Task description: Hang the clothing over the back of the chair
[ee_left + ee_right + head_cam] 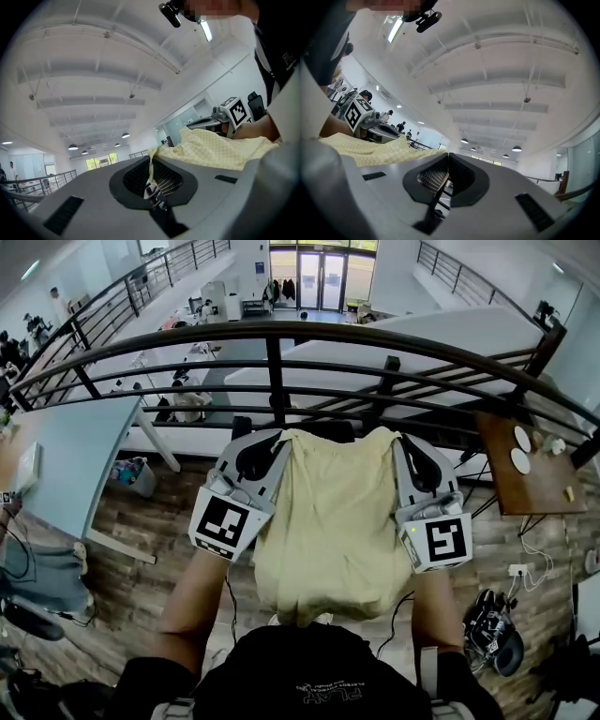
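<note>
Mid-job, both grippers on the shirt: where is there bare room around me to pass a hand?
Bare wooden floor between the pale blue table and the left gripper. Crowded: shoes and cables on the floor right of the right gripper; railing ahead of the shirt.

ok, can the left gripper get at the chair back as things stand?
Probably yes. The left gripper is shut on the yellow garment at one corner. What looks like the chair back shows just past its top edge, nothing between. The right gripper holds the other corner.
</note>
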Available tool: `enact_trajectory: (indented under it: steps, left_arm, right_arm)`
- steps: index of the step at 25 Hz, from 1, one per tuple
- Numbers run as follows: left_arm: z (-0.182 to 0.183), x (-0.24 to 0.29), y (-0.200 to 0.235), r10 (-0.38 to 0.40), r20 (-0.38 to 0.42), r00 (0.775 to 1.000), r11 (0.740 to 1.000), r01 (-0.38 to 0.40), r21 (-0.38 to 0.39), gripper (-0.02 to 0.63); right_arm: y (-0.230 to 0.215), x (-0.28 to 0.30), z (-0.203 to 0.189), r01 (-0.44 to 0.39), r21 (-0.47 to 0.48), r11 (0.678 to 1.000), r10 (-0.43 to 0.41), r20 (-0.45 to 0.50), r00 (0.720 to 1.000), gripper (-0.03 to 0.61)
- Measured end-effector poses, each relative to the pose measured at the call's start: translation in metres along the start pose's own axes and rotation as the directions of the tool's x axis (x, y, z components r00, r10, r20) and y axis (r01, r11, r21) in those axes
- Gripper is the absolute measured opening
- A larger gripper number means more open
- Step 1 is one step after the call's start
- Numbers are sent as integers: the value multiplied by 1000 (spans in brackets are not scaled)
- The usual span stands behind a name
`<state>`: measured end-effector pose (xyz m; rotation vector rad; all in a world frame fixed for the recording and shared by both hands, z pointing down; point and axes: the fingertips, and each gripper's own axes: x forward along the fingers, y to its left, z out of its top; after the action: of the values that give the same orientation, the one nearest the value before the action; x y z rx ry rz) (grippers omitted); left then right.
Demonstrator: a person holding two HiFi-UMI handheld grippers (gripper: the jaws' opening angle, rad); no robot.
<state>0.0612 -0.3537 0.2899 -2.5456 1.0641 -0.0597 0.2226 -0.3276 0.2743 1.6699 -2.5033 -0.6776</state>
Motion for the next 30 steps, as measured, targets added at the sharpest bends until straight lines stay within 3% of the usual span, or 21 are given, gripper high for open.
enact_trajectory:
  steps: [6, 10, 30]
  left_arm:
    - [-20, 4, 2, 11, -46, 999, 1000, -11, -14, 25]
    - [-26, 7, 2, 3, -61, 998, 1000, -3, -7, 26]
    - [-56, 30, 7, -17, -117, 993, 1000, 18, 10, 26]
  right_arm:
    - [1, 7, -7, -24, -77, 997, 24, -1, 1000, 21]
    - [7, 16, -3, -56, -60, 997, 57, 15, 998, 21]
    - [-4, 41, -49, -199, -109, 974, 191, -85, 978, 21]
